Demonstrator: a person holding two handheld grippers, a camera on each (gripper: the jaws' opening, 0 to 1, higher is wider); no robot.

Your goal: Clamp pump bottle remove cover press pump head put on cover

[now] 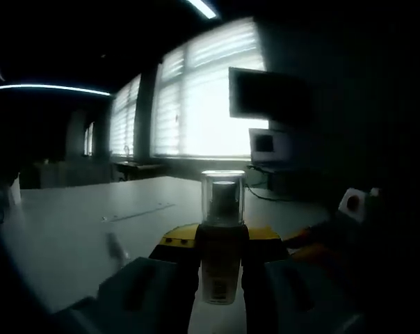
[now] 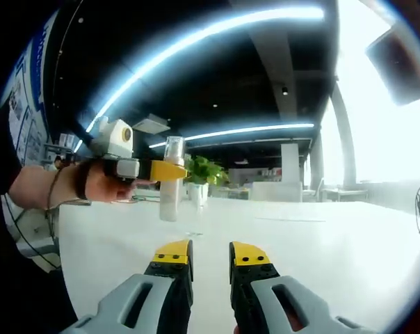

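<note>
Gripping pump bottle (image 1: 220, 264) upright (cover (image 1: 222, 198) topmost), left claw (image 1: 220, 261).

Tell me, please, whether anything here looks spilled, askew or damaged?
Nothing stands out. The pump bottle sits upright in the left gripper, its clear cover on, above the white table. No spill shows.

An open-plan office: a long white table (image 2: 349, 243), tall windows with pale slatted blinds (image 1: 210, 97), a dark wall-mounted screen (image 1: 265, 94), long ceiling strip lights (image 2: 217, 31) and a green potted plant (image 2: 203, 170) (further desks stand beyond).
</note>
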